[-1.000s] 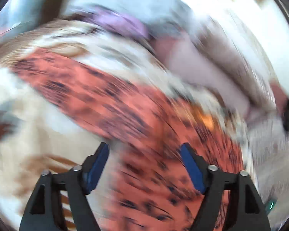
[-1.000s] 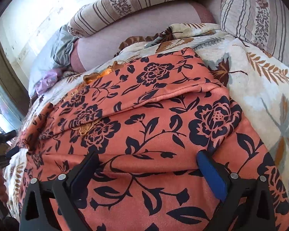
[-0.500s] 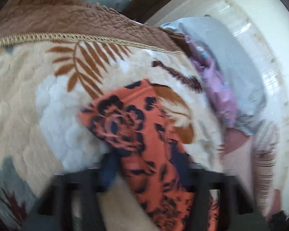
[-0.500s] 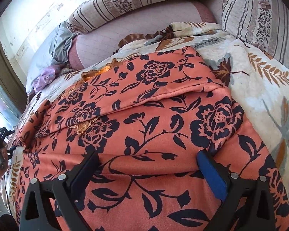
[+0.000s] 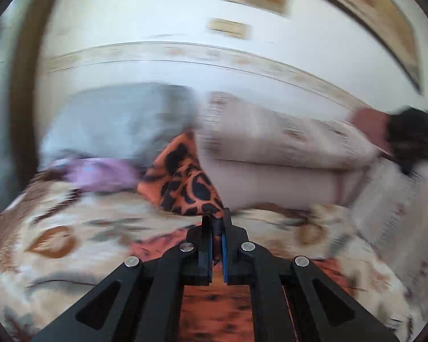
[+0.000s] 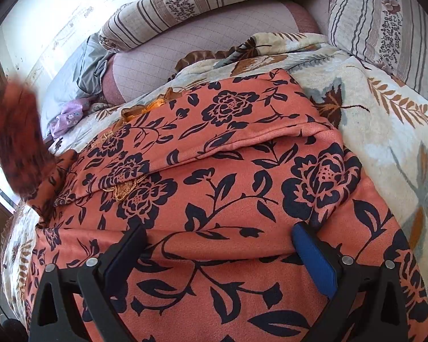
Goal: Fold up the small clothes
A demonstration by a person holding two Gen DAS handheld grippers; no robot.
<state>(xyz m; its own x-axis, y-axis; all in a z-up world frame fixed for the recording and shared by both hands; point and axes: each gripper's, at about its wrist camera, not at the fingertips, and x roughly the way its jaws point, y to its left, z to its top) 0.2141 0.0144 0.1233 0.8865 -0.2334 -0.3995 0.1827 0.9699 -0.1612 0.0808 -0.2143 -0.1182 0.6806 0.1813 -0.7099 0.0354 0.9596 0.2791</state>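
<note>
Left claw (image 5: 216, 228) pinches the orange floral garment (image 6: 228, 199) by a corner, lifting it off the bed (image 6: 385, 119) to fold over; right claw (image 6: 219, 248), spread wide, pins the near edge

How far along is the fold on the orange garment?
Done: one flap of the orange garment already lies folded over. In hand: the left gripper is shut on a corner and holds it raised. Left: laying that corner down; the right gripper is open over the cloth, gripping nothing.
</note>
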